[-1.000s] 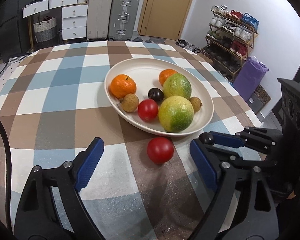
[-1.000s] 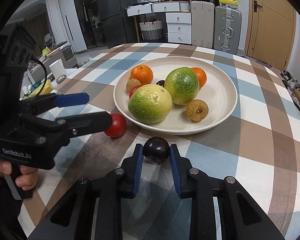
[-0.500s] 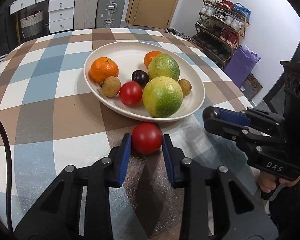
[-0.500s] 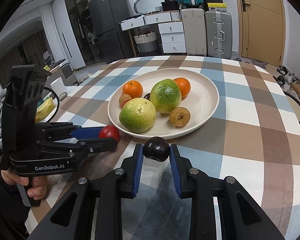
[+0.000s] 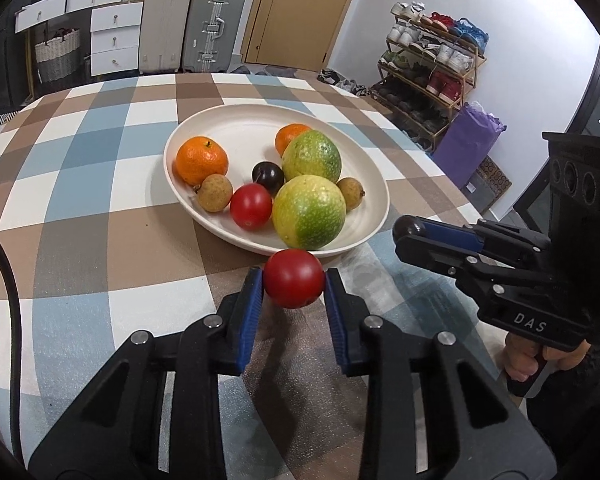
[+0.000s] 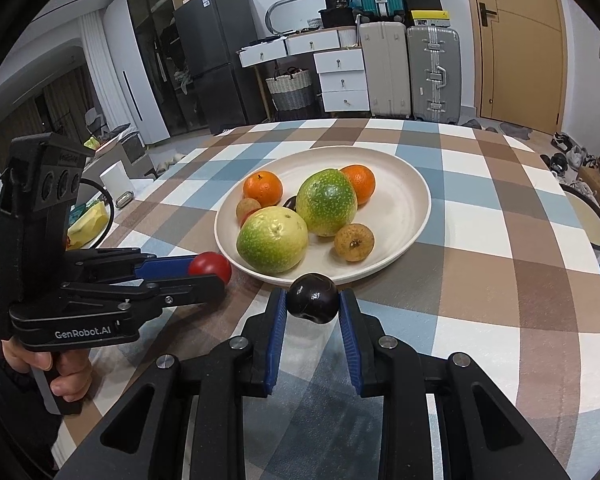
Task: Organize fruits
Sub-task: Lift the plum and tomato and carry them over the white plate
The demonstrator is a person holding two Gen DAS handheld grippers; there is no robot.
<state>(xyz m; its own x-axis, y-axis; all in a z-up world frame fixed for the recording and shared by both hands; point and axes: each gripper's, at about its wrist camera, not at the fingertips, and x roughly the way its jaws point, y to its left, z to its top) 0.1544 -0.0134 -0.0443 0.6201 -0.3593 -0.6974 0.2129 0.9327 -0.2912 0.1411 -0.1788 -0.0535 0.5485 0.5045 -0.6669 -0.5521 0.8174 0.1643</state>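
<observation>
Two grippers each carry one fruit, both just short of the near rim of the plate (image 5: 376,184). We note the left gripper (image 5: 293,280) closed down on a red tomato (image 5: 294,278): the fruit sits at the very tips, one blue pad (image 5: 251,304) pressed to each flank, most of the pad length behind it bare. From the right wrist view the same tomato (image 6: 209,266) shows at the tip of that gripper, off the plate's near-left rim, and appears lifted clear of the checked tablecloth (image 5: 100,208), though contact below is hidden.

We note the right gripper (image 6: 312,300) likewise clamped on a dark plum (image 6: 312,298), held between the fingertips with the pads (image 6: 277,332) touching both sides, directly before the plate's near edge. In the left wrist view this plum (image 5: 405,229) peeks out at the tip of the right gripper, off the plate's near-right rim.

On the plate we count two mandarins (image 5: 201,160), two large green-yellow fruits (image 5: 309,212), two small brown fruits (image 5: 215,198), a second tomato (image 5: 251,212) and a second dark plum (image 5: 267,175), clustered in the plate's near half.
</observation>
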